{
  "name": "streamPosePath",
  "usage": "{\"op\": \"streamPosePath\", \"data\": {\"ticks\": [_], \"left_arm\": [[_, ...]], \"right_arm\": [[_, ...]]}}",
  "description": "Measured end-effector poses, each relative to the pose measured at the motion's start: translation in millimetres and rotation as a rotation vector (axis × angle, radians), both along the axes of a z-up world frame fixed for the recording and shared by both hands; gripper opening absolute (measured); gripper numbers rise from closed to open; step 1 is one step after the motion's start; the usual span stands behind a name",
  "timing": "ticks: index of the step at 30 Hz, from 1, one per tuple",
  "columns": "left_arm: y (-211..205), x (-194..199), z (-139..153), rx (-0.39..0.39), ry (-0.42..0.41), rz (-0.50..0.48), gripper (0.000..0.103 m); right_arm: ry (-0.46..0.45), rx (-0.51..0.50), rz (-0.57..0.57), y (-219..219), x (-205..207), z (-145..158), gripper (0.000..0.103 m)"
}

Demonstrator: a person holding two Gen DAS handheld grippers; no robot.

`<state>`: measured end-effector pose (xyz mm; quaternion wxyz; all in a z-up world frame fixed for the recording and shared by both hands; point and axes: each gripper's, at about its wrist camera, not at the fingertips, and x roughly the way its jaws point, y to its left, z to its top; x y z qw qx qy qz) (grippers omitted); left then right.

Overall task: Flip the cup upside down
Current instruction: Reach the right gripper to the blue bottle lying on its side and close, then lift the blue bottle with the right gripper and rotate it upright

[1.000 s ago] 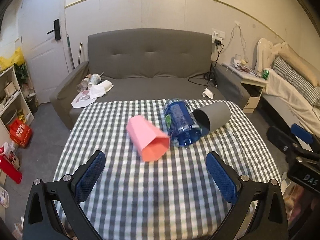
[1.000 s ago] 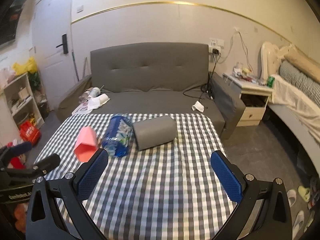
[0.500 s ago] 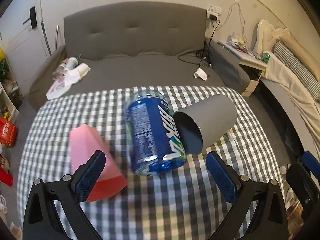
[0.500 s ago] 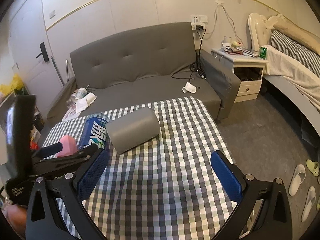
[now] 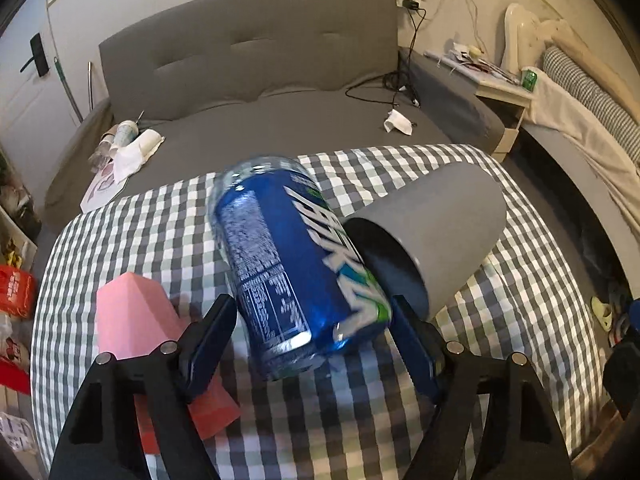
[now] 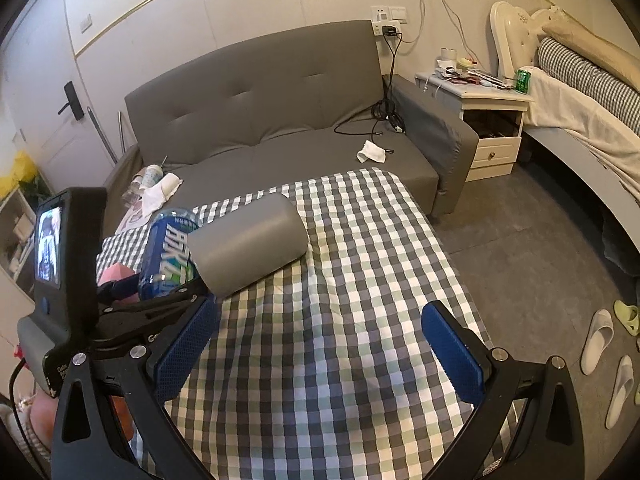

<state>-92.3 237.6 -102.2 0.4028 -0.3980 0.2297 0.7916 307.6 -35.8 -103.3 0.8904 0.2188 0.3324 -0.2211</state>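
**Left fingers straddle blue can, grey cup alongside**

Left wrist: left gripper fingers apart, either side of blue can, contact unclear. Grey cup lies sideways touching the can's right, mouth toward camera. Pink cup left, on checked counter.

Right wrist: right gripper fingers wide apart, nothing between; grey cup ahead-left.

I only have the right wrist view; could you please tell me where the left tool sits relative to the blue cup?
Observer: The left tool has one finger on each side of the blue cup's near end; contact is unclear.
Operator: Which way does the grey cup open?
Observer: The grey cup lies on its side, its dark mouth facing the left tool.
Operator: And the pink one?
Observer: The pink cup lies on its side, left of the blue cup, partly behind a finger.
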Motion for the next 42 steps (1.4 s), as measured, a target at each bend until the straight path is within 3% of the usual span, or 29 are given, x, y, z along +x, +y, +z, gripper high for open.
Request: {"op": "streamPosePath", "data": {"ticks": [8, 25, 37, 40, 42], "left_arm": [[-4.3, -3.6, 1.6, -0.001, -0.021, -0.046, 0.076], [-89.3, 62.4, 14.0, 0.008, -0.075, -0.124, 0.076], [-133.6, 83.2, 9.7, 0.008, -0.152, -0.121, 0.076], [-139.3, 85.6, 15.8, 0.033, -0.165, -0.143, 0.079], [-143.0, 89.8, 20.5, 0.041, -0.161, -0.161, 0.092]], "right_arm": [[-0.007, 0.006, -0.018, 1.8, -1.9, 1.5, 0.103], [-0.048, -0.030, -0.066, 12.6, -25.5, 16.0, 0.103], [-0.035, -0.039, -0.084, 36.6, -53.3, 23.6, 0.103], [-0.044, -0.061, -0.084, 44.3, -58.9, 31.2, 0.103], [-0.042, -0.070, -0.085, 47.9, -61.8, 35.5, 0.103]]}}
